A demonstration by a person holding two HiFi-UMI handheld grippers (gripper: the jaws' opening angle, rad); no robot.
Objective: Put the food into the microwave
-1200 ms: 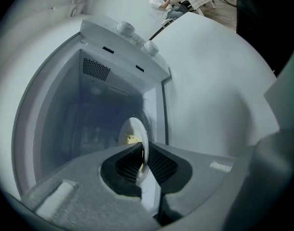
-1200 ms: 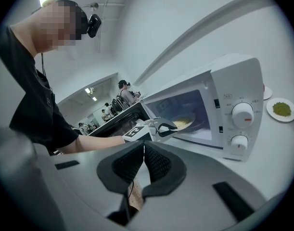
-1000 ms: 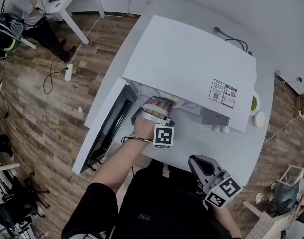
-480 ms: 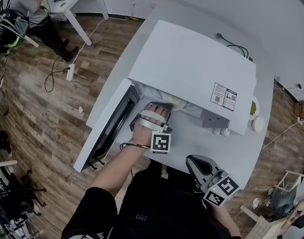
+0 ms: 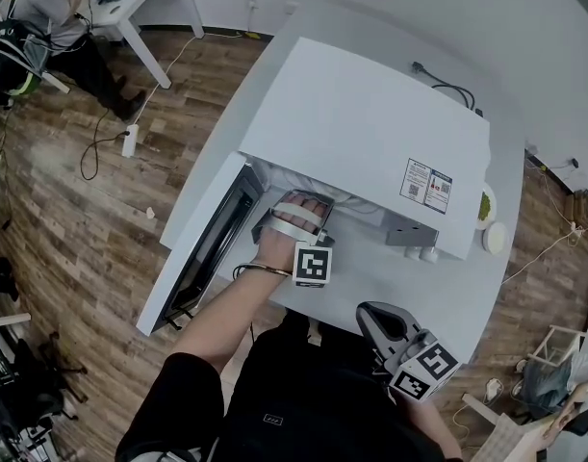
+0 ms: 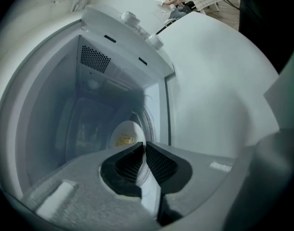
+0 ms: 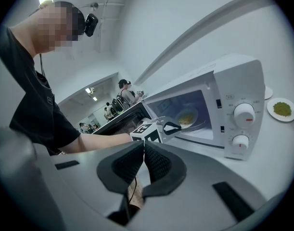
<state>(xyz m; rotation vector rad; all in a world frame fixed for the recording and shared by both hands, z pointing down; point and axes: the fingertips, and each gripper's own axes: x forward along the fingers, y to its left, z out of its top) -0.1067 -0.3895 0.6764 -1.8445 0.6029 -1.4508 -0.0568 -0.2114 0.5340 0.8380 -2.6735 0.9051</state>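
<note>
- Food [image 6: 125, 140]: a yellow heap on a white plate [image 6: 129, 129]. It lies on the floor of the microwave [image 5: 370, 133] cavity, at lower centre of the left gripper view, beyond the jaw tips and apart from them.
- Left gripper [image 6: 144, 147]: positioned at the cavity mouth. Its jaws have just been closing and now meet at the tips, with nothing between them.
- Right gripper [image 7: 143, 146]: at lower centre of its own view, jaws pressed together and empty, held well apart from the microwave.
- Door [image 5: 202, 248]: swung fully open, at centre left of the head view.
- Step in hand, as judged: placement appears complete, and the left gripper is due for retraction.
- Next move: draw the left gripper straight out, clear of the cavity frame, without touching the plate rim. The door can then be swung shut.
</note>
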